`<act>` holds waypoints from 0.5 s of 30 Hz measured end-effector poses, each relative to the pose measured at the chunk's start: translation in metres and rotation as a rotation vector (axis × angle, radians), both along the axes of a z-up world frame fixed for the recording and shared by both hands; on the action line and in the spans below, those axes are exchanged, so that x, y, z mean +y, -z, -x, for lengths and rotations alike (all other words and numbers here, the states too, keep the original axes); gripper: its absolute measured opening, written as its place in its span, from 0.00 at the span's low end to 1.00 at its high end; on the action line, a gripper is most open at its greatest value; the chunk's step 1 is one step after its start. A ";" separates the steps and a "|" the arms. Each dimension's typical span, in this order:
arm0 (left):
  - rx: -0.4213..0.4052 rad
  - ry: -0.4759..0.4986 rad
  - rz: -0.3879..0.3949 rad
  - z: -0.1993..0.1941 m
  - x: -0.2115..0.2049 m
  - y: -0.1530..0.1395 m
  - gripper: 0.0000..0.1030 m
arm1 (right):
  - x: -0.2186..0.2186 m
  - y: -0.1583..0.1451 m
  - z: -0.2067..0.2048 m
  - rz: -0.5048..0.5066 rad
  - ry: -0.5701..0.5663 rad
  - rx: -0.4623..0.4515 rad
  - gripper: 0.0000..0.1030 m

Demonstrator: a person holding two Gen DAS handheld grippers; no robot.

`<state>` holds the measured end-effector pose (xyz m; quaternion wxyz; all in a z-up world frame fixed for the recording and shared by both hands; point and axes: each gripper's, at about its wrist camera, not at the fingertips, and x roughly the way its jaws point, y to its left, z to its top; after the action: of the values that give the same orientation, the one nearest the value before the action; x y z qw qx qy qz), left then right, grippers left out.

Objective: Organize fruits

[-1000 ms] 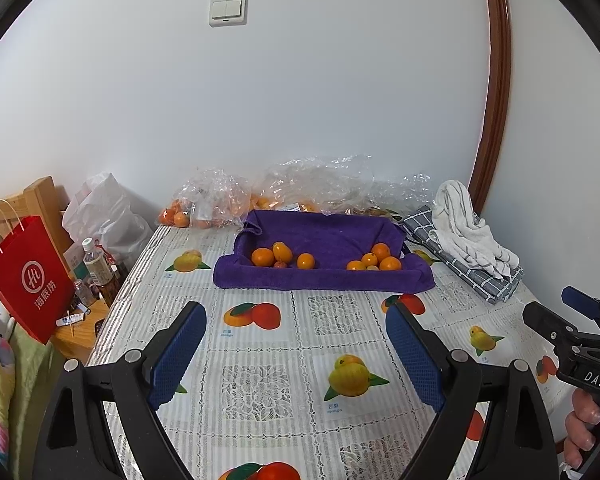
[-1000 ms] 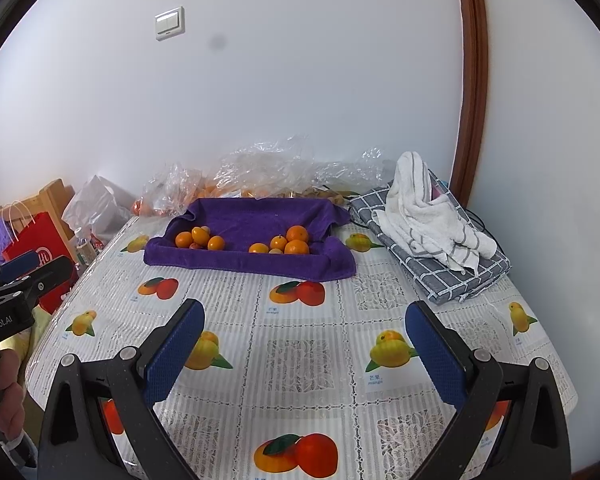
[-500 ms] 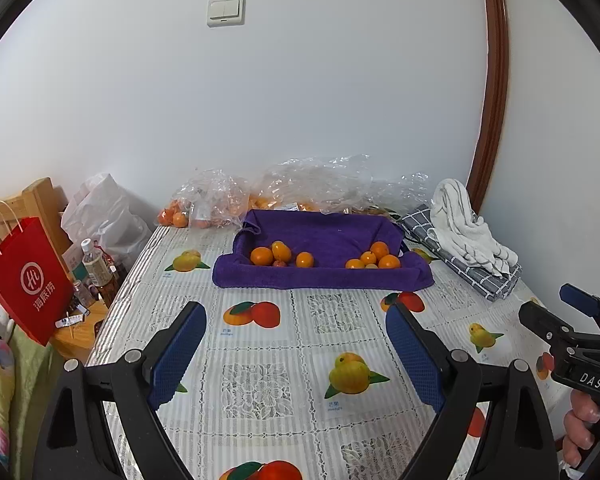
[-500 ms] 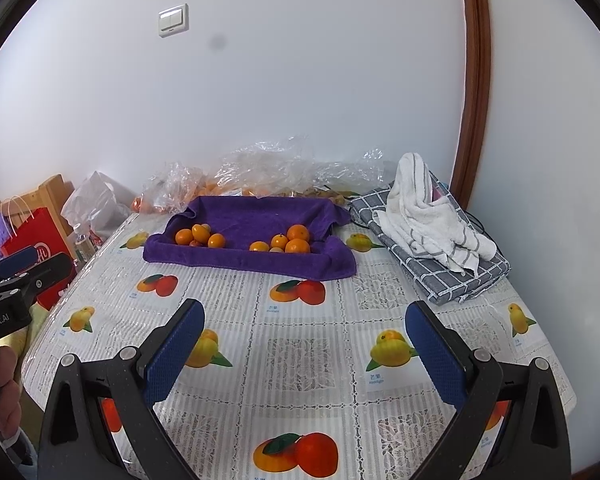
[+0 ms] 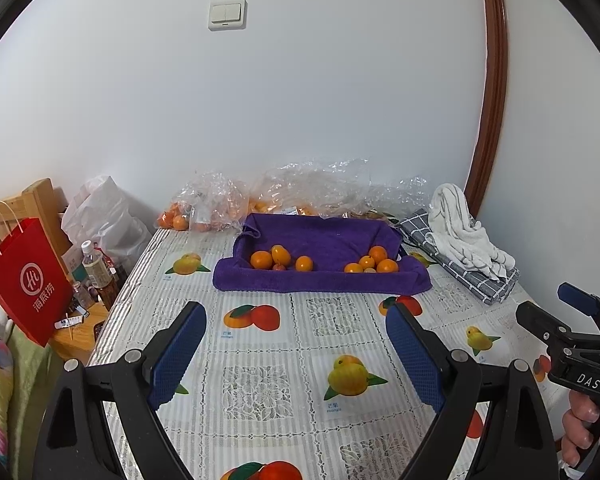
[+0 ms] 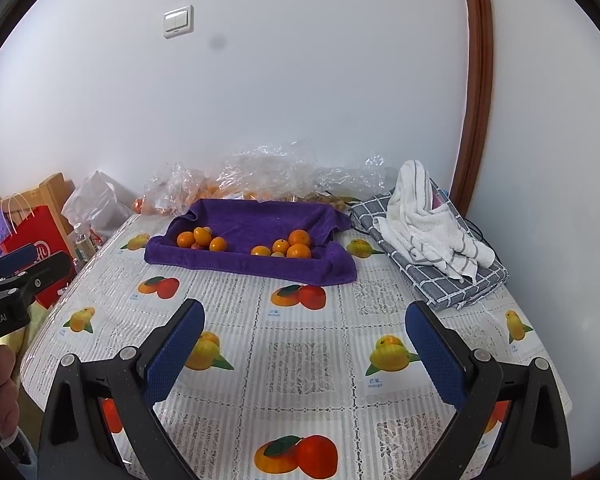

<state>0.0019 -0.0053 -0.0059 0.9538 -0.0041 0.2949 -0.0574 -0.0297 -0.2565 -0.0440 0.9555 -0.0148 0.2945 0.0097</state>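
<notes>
Table (image 5: 300,364), covered in a fruit-print cloth, stands against the white wall. Purple towel (image 5: 320,264) lies at the far side, edges raised into a tray. On it, 2 clusters of oranges: left group (image 5: 276,259) and right group (image 5: 372,264), set apart. Grey checked cloth (image 6: 440,280) with a white towel (image 6: 428,220) sits right of it. Left gripper (image 5: 296,356) and right gripper (image 6: 304,354) hover over the near side, both spread wide, holding nothing.

White towel (image 6: 428,224) lies on checked cloth (image 6: 452,284).
</notes>
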 end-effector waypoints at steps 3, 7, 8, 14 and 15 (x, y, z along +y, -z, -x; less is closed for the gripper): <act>0.001 0.000 0.001 0.000 0.000 -0.001 0.89 | 0.001 0.000 0.000 0.004 -0.002 -0.001 0.97; -0.001 0.000 0.001 0.000 0.000 -0.001 0.89 | 0.002 -0.001 0.001 0.005 -0.002 -0.001 0.97; 0.000 0.000 0.001 0.000 0.000 -0.002 0.89 | 0.002 -0.001 0.001 0.005 -0.002 -0.001 0.97; 0.000 0.000 0.001 0.000 0.001 -0.002 0.89 | 0.003 -0.001 0.001 0.007 -0.004 -0.001 0.97; 0.000 -0.001 0.001 0.000 0.001 -0.002 0.89 | 0.003 -0.001 0.001 0.008 -0.003 -0.001 0.97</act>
<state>0.0016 -0.0043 -0.0039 0.9538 -0.0048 0.2949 -0.0572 -0.0304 -0.2530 -0.0433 0.9556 -0.0189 0.2939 0.0101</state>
